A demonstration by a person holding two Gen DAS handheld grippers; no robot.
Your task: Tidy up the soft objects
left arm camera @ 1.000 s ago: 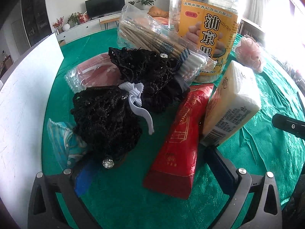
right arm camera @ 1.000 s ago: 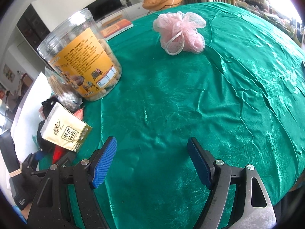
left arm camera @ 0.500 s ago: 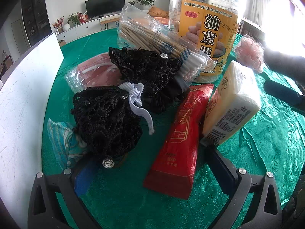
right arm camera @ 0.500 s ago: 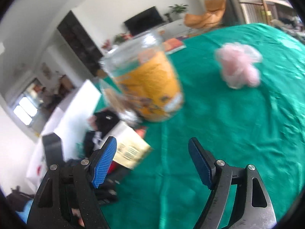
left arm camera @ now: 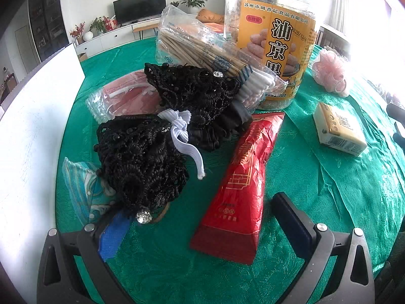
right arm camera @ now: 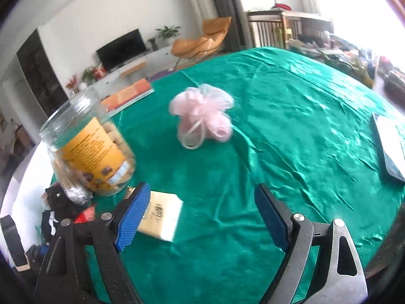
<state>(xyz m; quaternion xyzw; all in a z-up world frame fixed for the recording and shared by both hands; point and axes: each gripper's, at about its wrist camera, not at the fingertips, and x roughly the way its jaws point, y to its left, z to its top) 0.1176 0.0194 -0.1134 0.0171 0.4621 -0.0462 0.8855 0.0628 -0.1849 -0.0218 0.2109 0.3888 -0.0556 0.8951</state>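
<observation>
One tissue pack [left arm camera: 339,129] has moved from the pile to bare worktop [left arm camera: 303,177] at 3 o'clock. Right hand-held gripper [right arm camera: 202,215] open, empty; left hand-held gripper [left arm camera: 200,217] open.

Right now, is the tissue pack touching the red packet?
Apart. Left wrist view shows green cloth between the tissue pack and the red packet.

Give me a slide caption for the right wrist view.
Open right gripper over green tablecloth, tissue pack beside its left finger, pink mesh pouf ahead.
</observation>
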